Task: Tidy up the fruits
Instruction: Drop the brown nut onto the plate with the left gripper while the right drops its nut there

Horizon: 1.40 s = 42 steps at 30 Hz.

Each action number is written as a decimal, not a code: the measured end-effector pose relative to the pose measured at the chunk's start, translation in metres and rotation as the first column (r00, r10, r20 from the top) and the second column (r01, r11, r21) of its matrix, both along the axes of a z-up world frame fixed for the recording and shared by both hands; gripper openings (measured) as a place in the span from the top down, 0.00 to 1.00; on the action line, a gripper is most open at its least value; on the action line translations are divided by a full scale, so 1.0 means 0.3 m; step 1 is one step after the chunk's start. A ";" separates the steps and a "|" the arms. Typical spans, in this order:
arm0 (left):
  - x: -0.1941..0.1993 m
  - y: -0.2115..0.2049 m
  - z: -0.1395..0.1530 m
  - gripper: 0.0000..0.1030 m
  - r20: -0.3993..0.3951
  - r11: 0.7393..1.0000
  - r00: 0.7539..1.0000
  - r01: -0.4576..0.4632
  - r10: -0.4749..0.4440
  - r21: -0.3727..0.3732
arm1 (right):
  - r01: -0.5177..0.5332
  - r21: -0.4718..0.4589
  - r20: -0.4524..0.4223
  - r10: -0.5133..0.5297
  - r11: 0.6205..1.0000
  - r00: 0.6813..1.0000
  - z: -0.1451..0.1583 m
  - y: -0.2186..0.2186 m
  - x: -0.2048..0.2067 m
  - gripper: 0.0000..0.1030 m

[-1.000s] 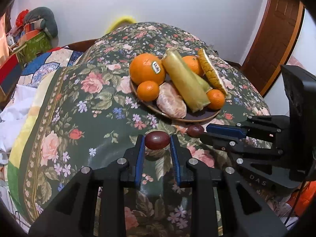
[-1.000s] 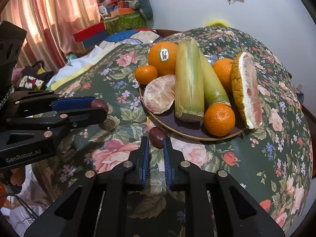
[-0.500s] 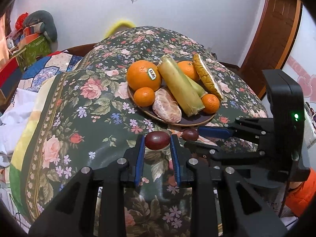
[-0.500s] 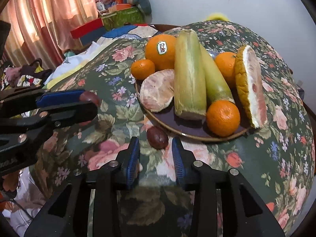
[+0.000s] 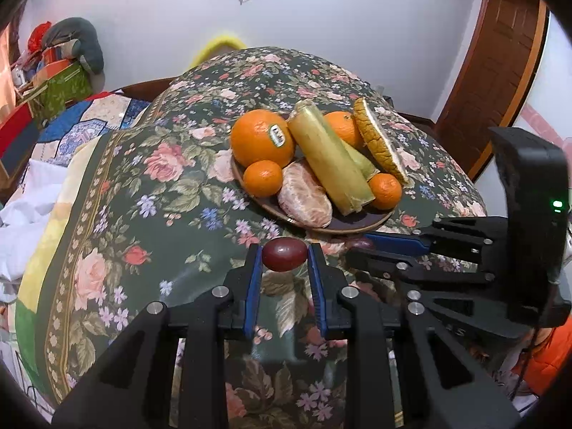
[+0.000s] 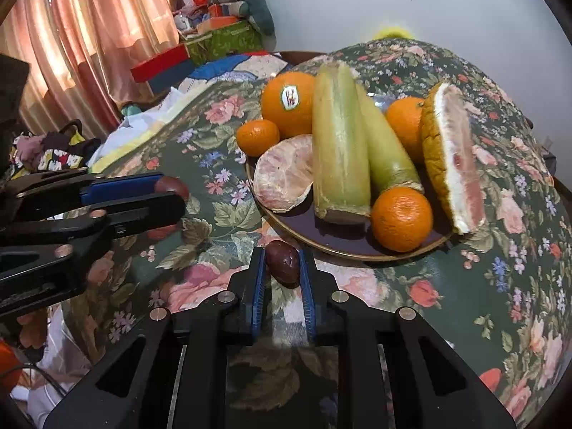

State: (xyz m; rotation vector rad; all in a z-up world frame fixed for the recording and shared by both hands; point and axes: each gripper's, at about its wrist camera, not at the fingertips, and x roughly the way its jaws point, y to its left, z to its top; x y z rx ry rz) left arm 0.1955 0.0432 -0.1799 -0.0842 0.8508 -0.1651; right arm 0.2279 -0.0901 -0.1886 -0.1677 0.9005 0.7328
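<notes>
My left gripper (image 5: pixel 285 261) is shut on a dark red jujube (image 5: pixel 285 254), held above the floral cloth in front of the brown plate (image 5: pixel 357 225). It also shows in the right wrist view (image 6: pixel 171 193) with its jujube (image 6: pixel 171 186). My right gripper (image 6: pixel 282 264) is shut on a second dark jujube (image 6: pixel 282 262) just before the plate rim (image 6: pixel 339 248). The plate holds a large orange (image 5: pixel 262 137), small mandarins (image 5: pixel 262 178), a peeled pomelo piece (image 5: pixel 304 200), green sugarcane pieces (image 5: pixel 329 159) and a pomelo wedge (image 6: pixel 454 157).
The round table wears a dark floral cloth (image 5: pixel 150 193). A bed with quilts and boxes (image 5: pixel 46 89) lies to the left. A wooden door (image 5: pixel 500 64) stands at the right. Curtains (image 6: pixel 78 35) hang behind the bed.
My right gripper was open around the second jujube half a second ago and has now shut on it. My left gripper has drawn back from the plate, still holding its jujube.
</notes>
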 end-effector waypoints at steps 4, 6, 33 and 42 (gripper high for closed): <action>0.031 -0.026 0.016 0.75 0.013 1.000 1.000 0.016 -0.016 -0.004 | 0.023 0.022 0.042 -0.024 0.999 0.999 0.047 -0.046 -0.003 0.83; 0.051 -0.042 0.026 0.75 0.023 1.000 0.999 0.026 -0.026 -0.008 | 0.041 0.037 0.067 -0.043 0.998 0.997 0.076 -0.074 0.006 0.83; 0.258 -0.079 -0.036 0.74 0.017 0.999 0.999 0.049 -0.049 0.012 | 0.078 0.059 0.101 -0.084 0.995 0.991 0.059 -0.097 0.156 0.83; 0.246 -0.069 -0.017 0.70 0.010 0.999 0.999 0.039 -0.039 -0.009 | 0.077 0.064 0.102 -0.083 0.995 0.991 0.074 -0.100 0.156 0.81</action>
